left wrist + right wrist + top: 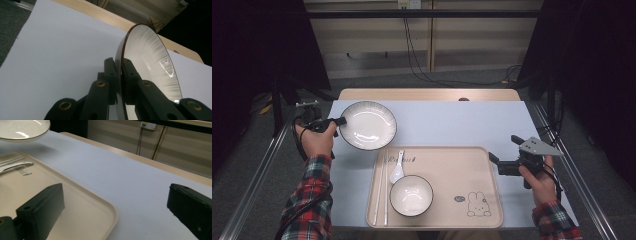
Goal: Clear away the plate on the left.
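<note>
left hand-held gripper (343,120) clamped (raised), right hand-held gripper (503,150) agape

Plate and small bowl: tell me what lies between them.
In the high view, the tray's near rim and the white spoon lie between the plate, held in the left gripper, and the small bowl.

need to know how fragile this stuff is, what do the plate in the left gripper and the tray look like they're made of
The plate looks like glazed ceramic or porcelain: glossy white with sharp light reflections and a thin dark rim line. Melamine cannot be ruled out by look alone. The left gripper is clamped on its rim. The tray looks like matte beige plastic: one smooth moulded piece with rounded corners, a raised lip and a printed rabbit.
</note>
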`<control>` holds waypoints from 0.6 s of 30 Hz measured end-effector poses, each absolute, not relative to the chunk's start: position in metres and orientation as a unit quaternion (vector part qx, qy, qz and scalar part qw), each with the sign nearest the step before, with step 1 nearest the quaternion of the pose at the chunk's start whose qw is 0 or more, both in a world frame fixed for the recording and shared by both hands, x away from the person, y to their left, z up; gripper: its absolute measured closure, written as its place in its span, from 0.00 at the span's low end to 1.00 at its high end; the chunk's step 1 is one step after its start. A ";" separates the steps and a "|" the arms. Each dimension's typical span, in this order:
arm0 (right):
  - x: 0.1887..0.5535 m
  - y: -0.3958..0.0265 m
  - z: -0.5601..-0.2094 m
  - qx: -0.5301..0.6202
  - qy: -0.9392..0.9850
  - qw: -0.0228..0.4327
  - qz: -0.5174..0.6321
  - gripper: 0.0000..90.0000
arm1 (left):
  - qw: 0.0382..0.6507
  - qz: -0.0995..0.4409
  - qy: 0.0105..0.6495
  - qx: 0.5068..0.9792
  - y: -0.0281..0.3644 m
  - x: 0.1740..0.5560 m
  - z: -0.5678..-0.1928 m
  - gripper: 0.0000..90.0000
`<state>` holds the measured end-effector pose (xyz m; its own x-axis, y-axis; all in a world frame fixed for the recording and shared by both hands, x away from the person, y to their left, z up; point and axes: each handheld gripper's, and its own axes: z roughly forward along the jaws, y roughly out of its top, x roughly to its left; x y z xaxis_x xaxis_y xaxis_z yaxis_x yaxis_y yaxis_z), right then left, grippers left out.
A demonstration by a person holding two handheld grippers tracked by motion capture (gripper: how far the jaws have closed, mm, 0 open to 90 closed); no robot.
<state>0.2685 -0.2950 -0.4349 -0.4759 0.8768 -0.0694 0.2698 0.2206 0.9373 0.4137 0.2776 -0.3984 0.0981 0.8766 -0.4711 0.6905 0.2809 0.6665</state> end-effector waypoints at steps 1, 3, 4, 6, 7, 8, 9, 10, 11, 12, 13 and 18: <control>0.270 -0.294 -0.434 0.402 0.715 0.312 0.479 0.01 | 0.448 0.099 0.661 0.594 0.277 0.413 -0.398 0.94; 0.274 -0.292 -0.431 0.405 0.710 0.305 0.490 0.01 | 0.451 0.097 0.659 0.594 0.272 0.413 -0.396 0.94; 0.275 -0.292 -0.429 0.406 0.708 0.302 0.493 0.01 | 0.453 0.095 0.656 0.596 0.270 0.413 -0.395 0.94; 0.279 -0.290 -0.426 0.413 0.701 0.295 0.501 0.02 | 0.455 0.090 0.652 0.600 0.266 0.412 -0.394 0.94; 0.282 -0.289 -0.425 0.413 0.699 0.290 0.506 0.02 | 0.456 0.086 0.652 0.600 0.265 0.412 -0.393 0.94; 0.284 -0.288 -0.425 0.410 0.700 0.291 0.507 0.01 | 0.458 0.085 0.652 0.599 0.262 0.412 -0.393 0.94; 0.286 -0.286 -0.424 0.414 0.701 0.287 0.505 0.01 | 0.460 0.083 0.651 0.599 0.260 0.412 -0.392 0.94; 0.288 -0.284 -0.424 0.417 0.702 0.284 0.503 0.02 | 0.461 0.081 0.647 0.602 0.258 0.412 -0.392 0.94; 0.290 -0.282 -0.424 0.420 0.703 0.282 0.500 0.02 | 0.460 0.078 0.643 0.607 0.257 0.412 -0.391 0.94; 0.292 -0.281 -0.424 0.418 0.704 0.282 0.500 0.02 | 0.461 0.076 0.641 0.609 0.253 0.411 -0.390 0.94; 0.293 -0.278 -0.425 0.412 0.708 0.280 0.501 0.02 | 0.463 0.073 0.637 0.612 0.251 0.411 -0.389 0.94; 0.300 -0.266 -0.423 0.399 0.717 0.264 0.506 0.01 | 0.468 0.066 0.625 0.622 0.239 0.410 -0.386 0.94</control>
<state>0.2997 -0.2660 -0.4228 -0.5413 0.8404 0.0256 0.3050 0.1680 0.9374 0.4100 0.2387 -0.3861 0.2113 0.8384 -0.5024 0.7155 0.2176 0.6639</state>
